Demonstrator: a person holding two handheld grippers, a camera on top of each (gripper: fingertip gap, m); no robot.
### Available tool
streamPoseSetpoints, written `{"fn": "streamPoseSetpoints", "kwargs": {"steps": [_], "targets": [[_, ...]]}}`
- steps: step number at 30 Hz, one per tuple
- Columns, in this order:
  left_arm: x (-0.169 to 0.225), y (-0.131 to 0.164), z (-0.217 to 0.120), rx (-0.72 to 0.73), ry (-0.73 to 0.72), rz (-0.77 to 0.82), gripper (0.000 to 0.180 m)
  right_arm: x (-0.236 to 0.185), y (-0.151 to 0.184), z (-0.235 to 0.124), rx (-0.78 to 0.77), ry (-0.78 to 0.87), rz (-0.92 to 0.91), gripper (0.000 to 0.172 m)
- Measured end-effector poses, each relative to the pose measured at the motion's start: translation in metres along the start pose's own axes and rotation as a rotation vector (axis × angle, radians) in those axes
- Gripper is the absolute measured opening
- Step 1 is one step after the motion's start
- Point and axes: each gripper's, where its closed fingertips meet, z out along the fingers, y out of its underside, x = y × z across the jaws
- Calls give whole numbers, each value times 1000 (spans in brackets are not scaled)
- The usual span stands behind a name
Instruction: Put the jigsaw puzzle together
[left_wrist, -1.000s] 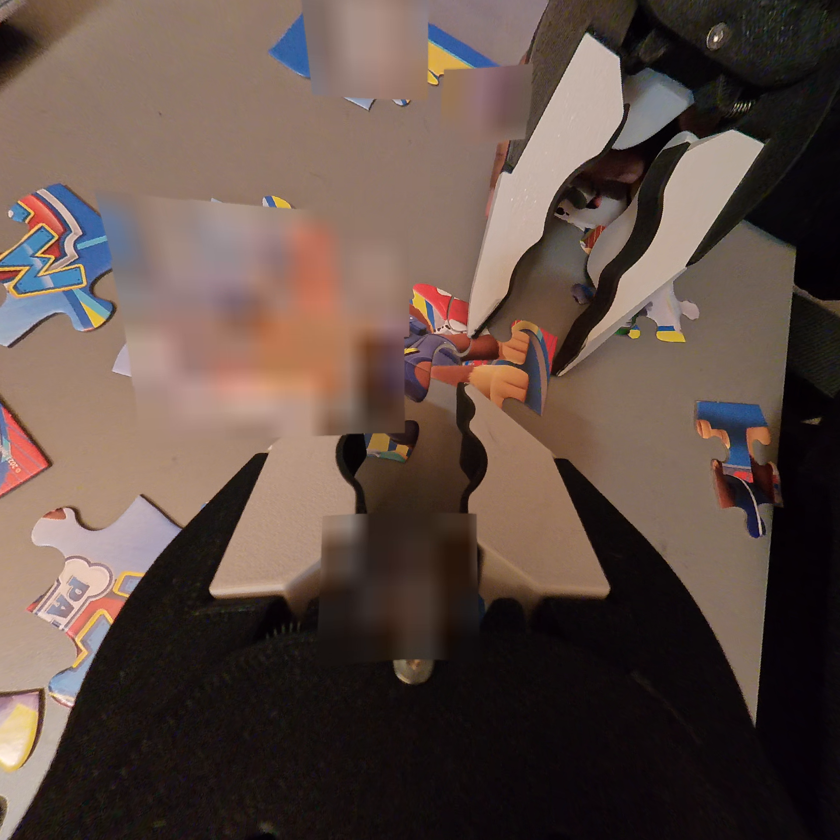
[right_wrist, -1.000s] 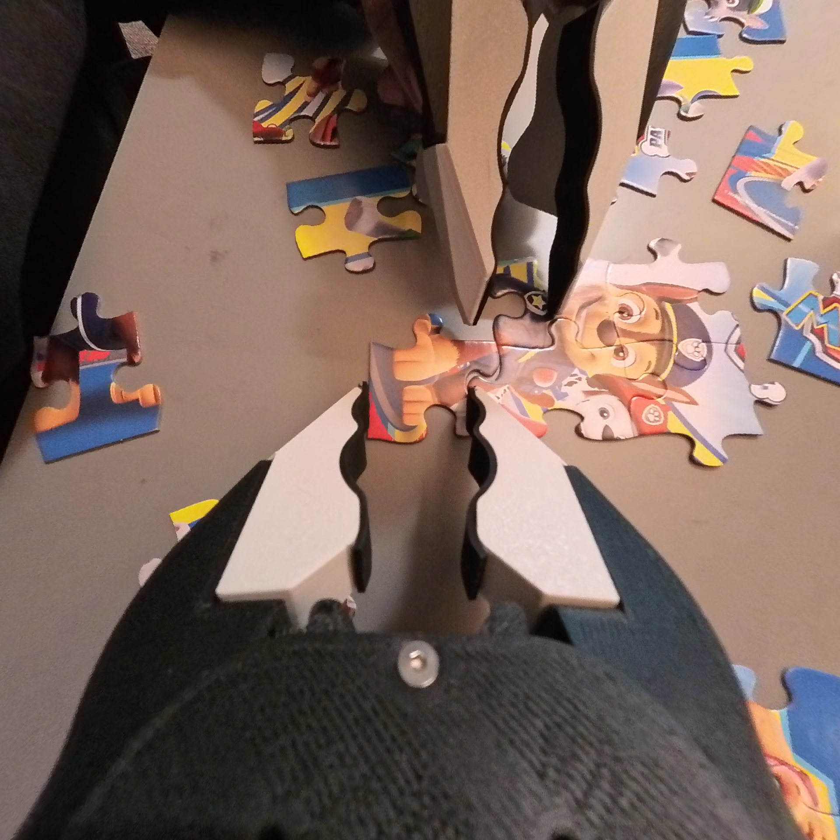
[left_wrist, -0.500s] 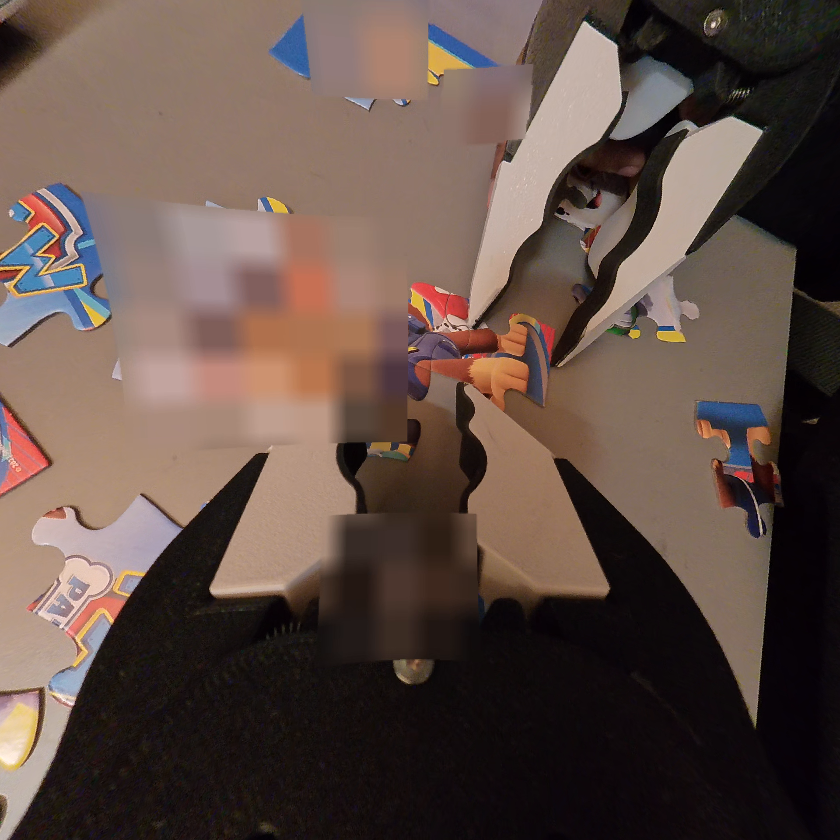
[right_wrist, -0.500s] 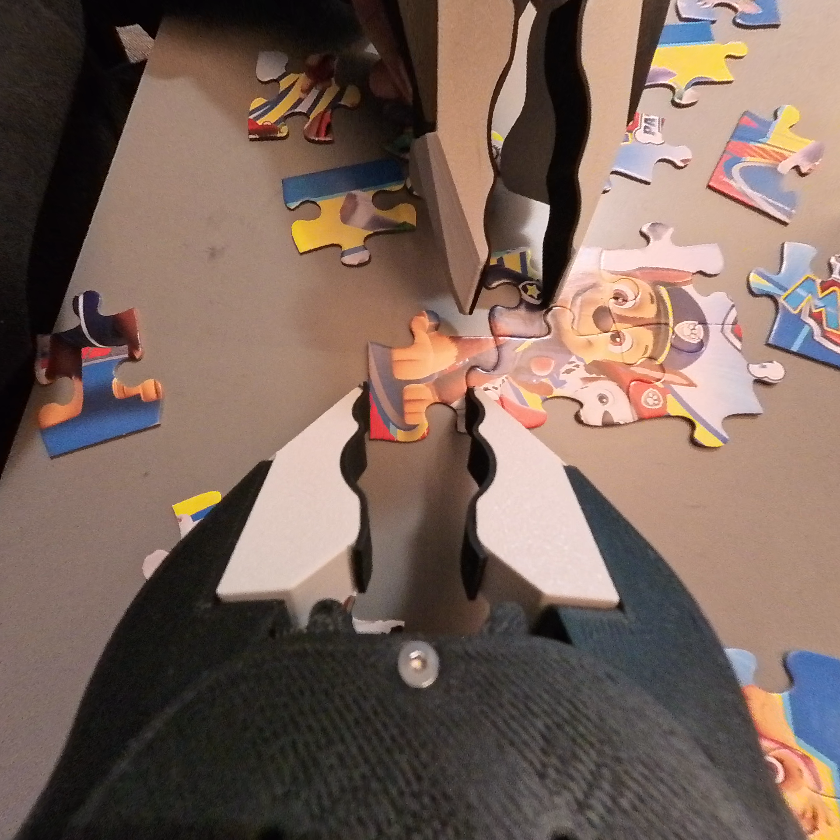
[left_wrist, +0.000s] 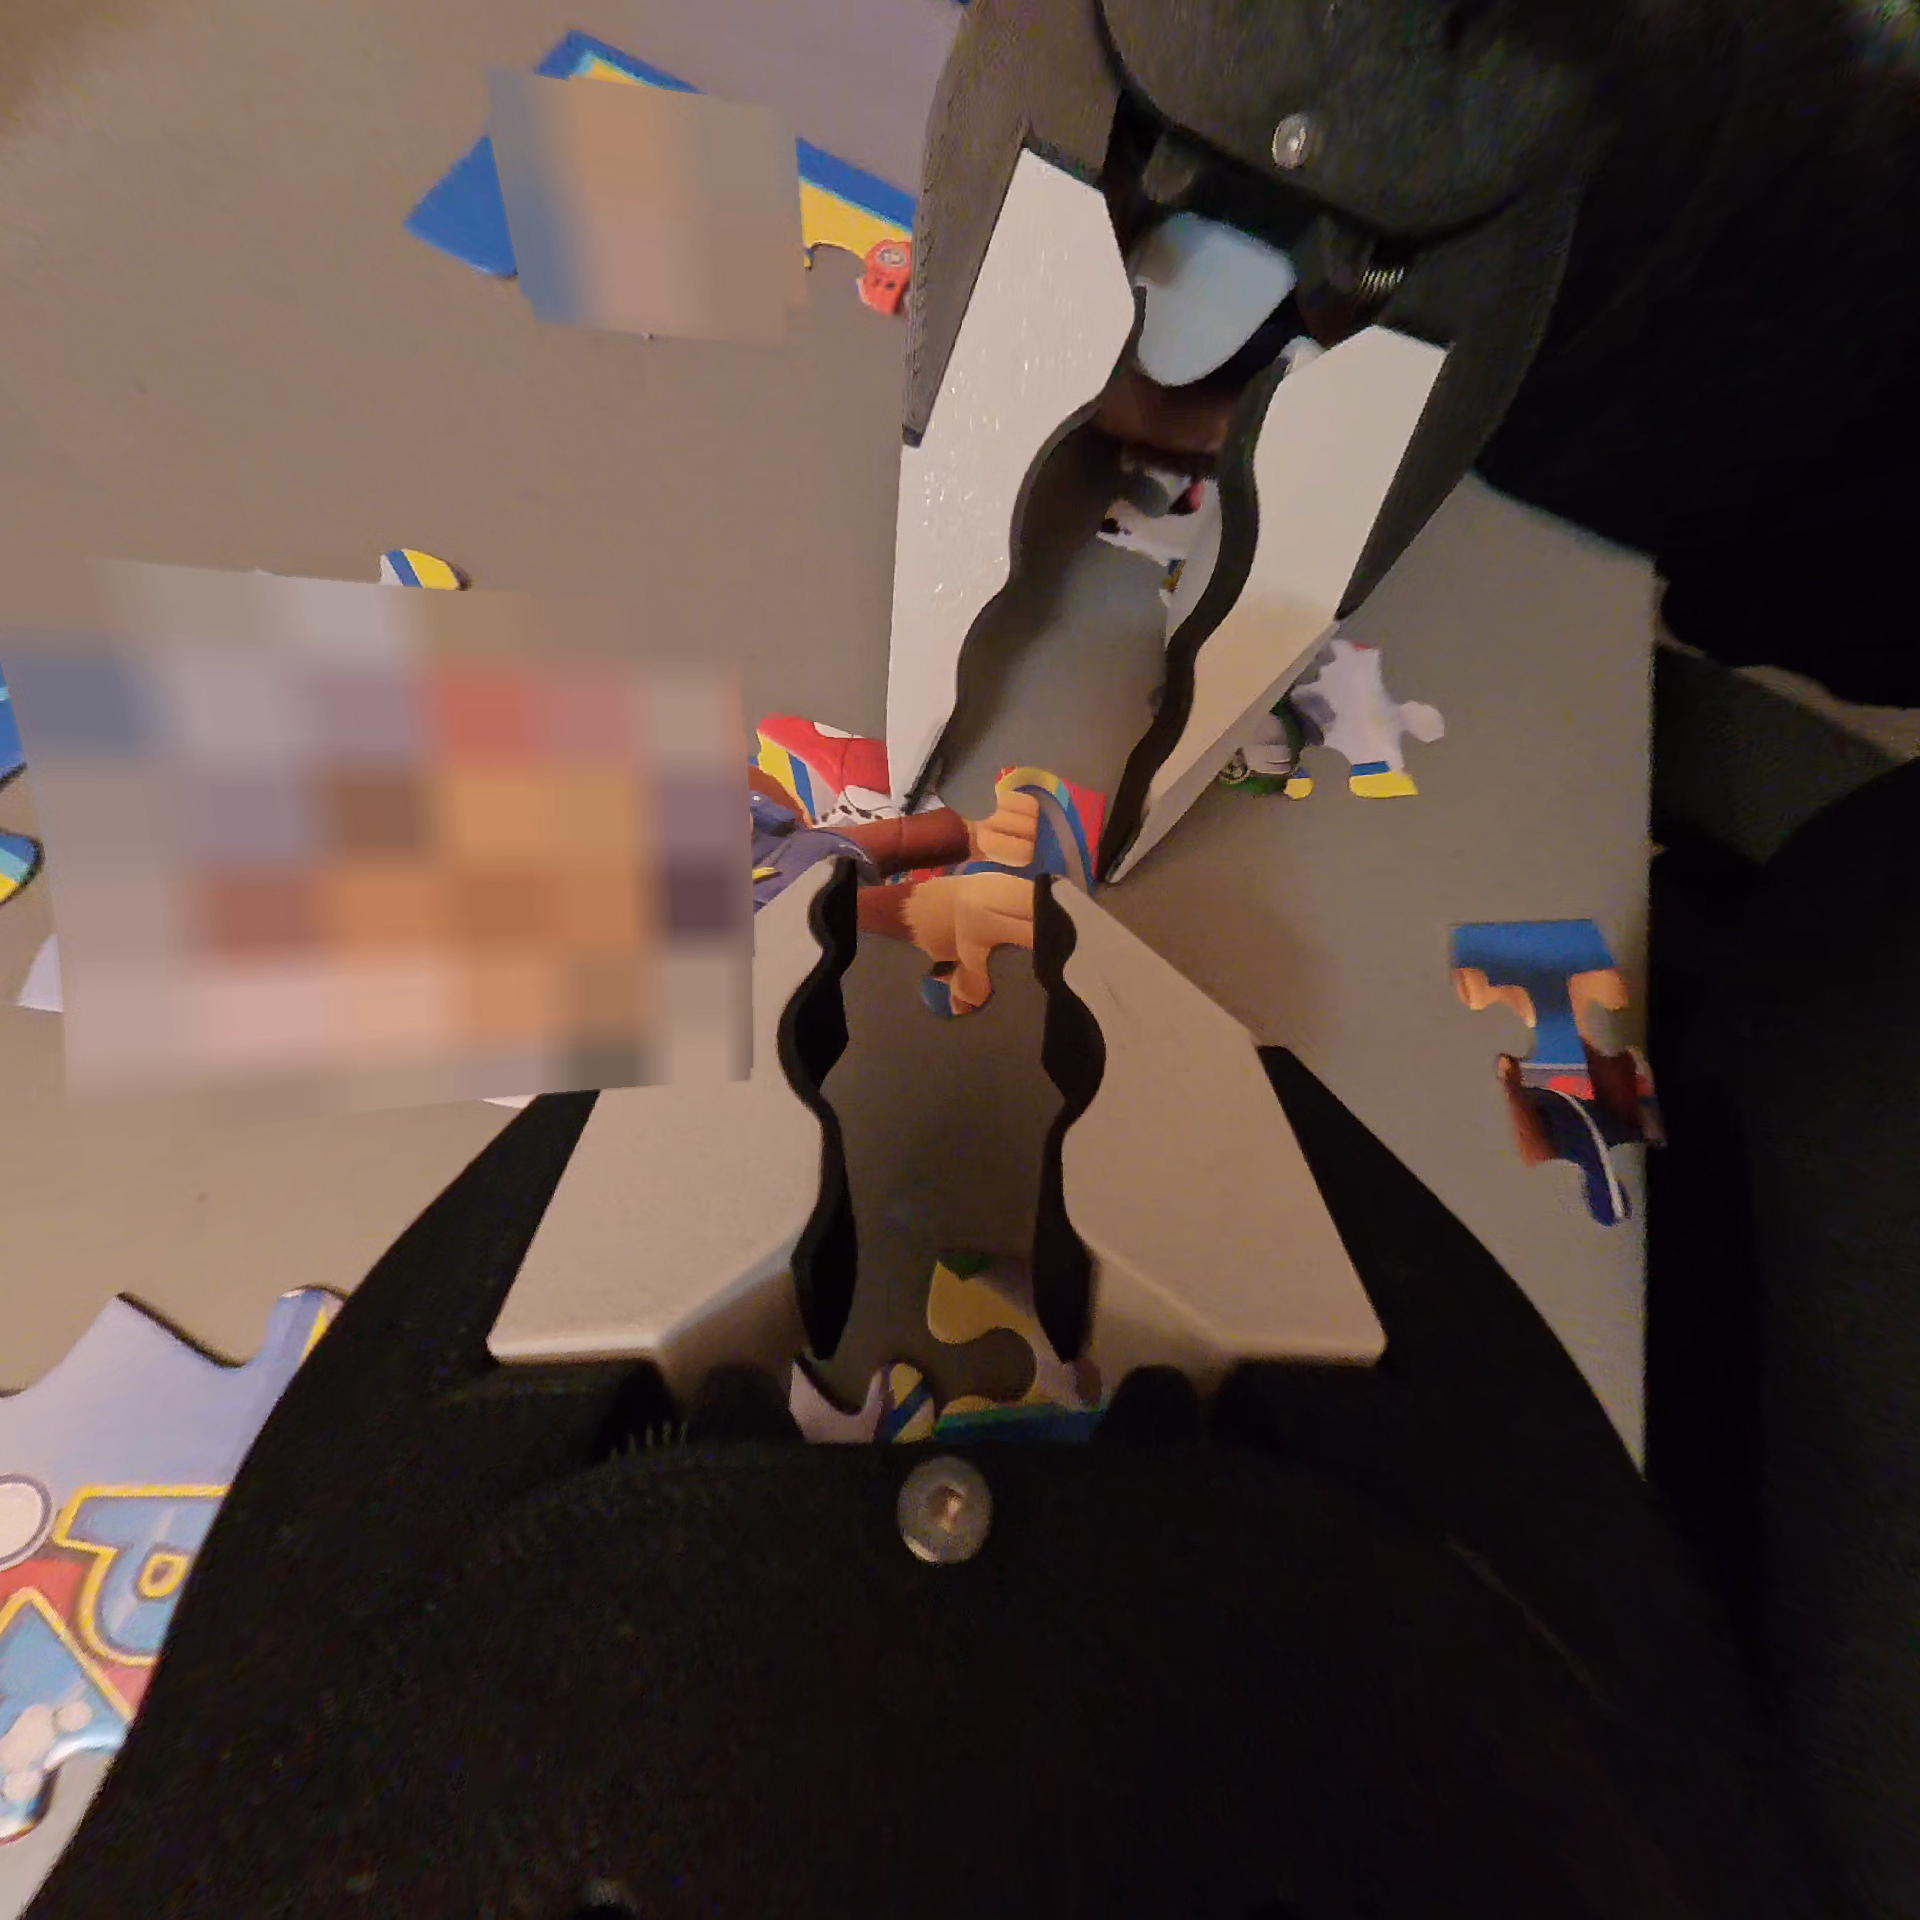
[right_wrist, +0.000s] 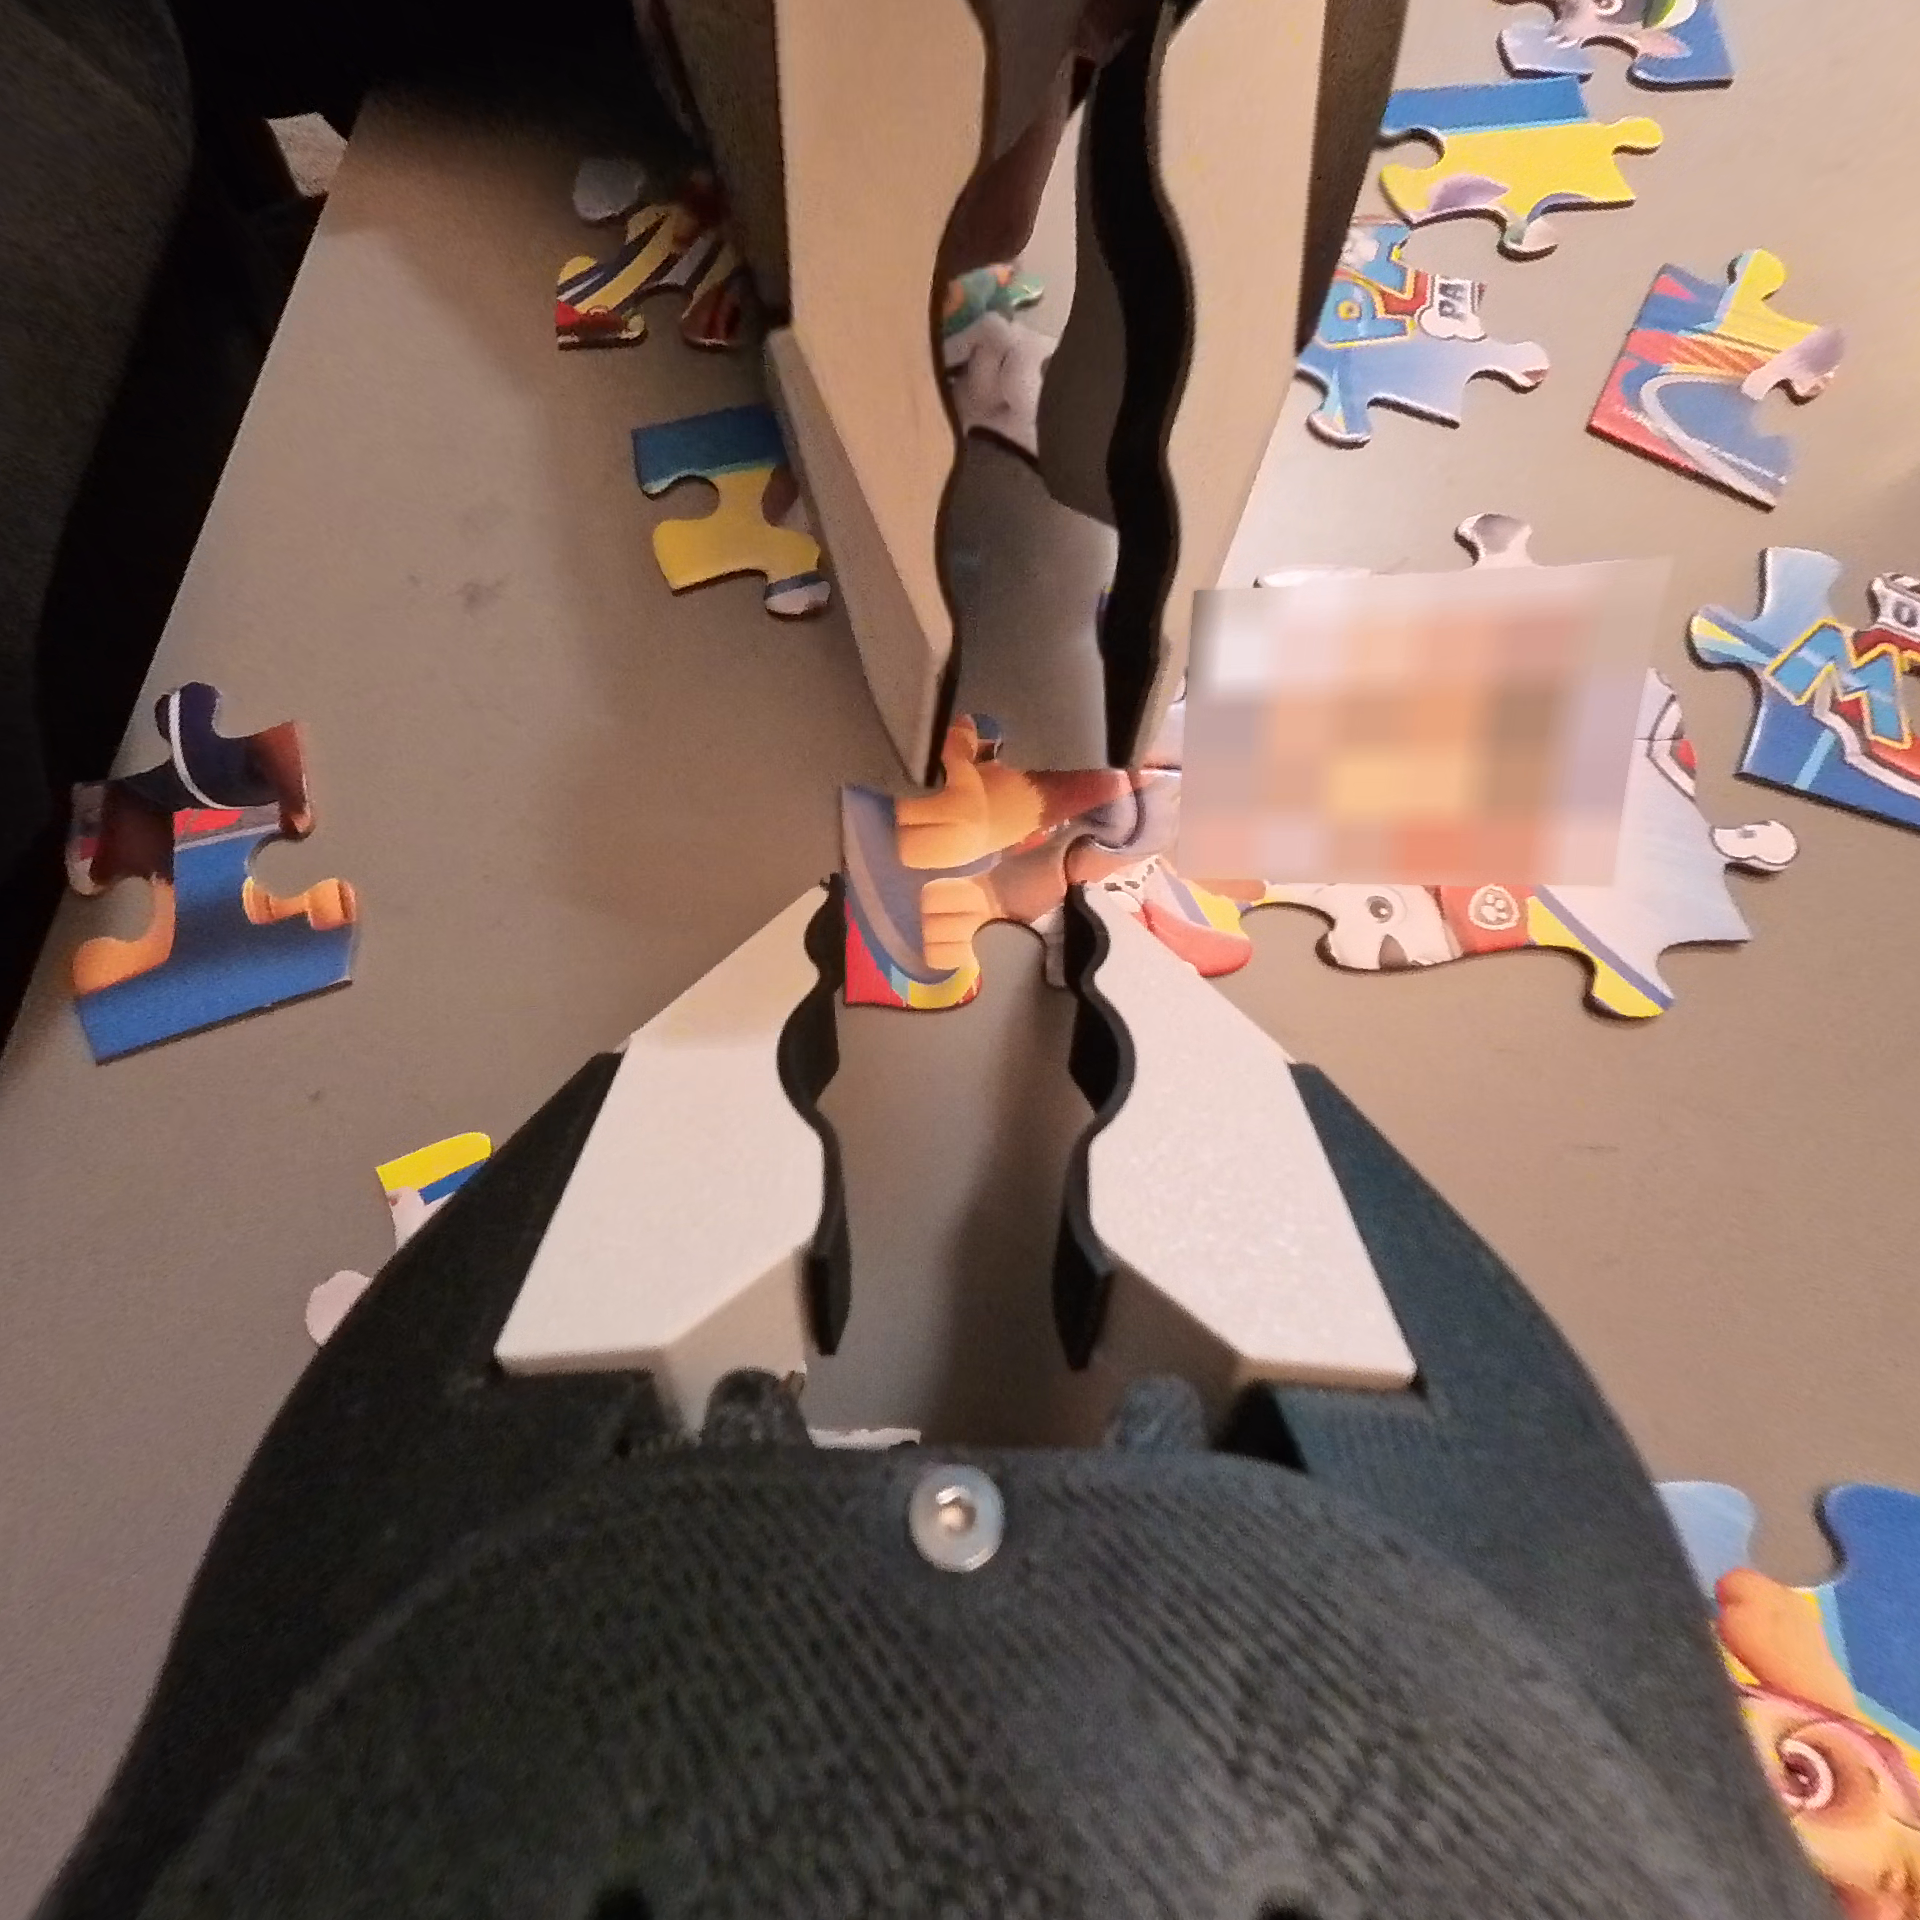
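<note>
Grey table (right_wrist: 499, 644), two grippers, scattered puzzle pieces (right_wrist: 213, 883)

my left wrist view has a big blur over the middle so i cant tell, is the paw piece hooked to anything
Observer: It looks so. In the right wrist view the paw piece meets a joined cluster of pieces along its right side, flat on the table.
Operator: anything loose behind my camera
Observer: A yellow and blue piece and a red and blue piece lie beyond the left tool, to its right in that view.
Operator: and back by the right tool
Observer: A blue and orange-pink piece lies beside its body, at the lower right of that view.
</note>
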Motion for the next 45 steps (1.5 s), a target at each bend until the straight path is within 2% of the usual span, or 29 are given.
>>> {"fn": "streamPoseSetpoints", "kwargs": {"steps": [4, 6, 9, 12, 26, 28, 35, 37, 39, 45], "targets": [[-7, 10, 7, -67, -86, 62, 27, -1, -2, -2, -2, -13, 8, 40], [-7, 10, 7, -69, -104, 83, 25, 1, -10, -8, 47, -7, 15, 38], [-7, 10, 7, -66, -100, 78, 25, 10, -14, -14, 81, 47, 4, 33], [-8, 10, 7, -66, -101, 77, 25, 15, 1, -8, 2, 72, 10, 33], [-8, 10, 7, -63, -100, 67, 24, 11, 0, -4, 24, 9, 114, 32], [-8, 10, 7, -62, -99, 64, 24, 16, 3, -4, 26, 50, 89, 21], [-8, 10, 7, -61, -98, 59, 23, 13, -4, -6, 45, 28, 88, 20], [-8, 10, 7, -61, -98, 59, 23, 18, -11, -10, 89, 45, 112, 11], [-8, 10, 7, -61, -96, 56, 23, 30, 2, -9, 19, 121, 96, 0], [-9, 10, 7, -59, -92, 48, 23, 31, 6, -7, -16, 146, 85, 0]]}}
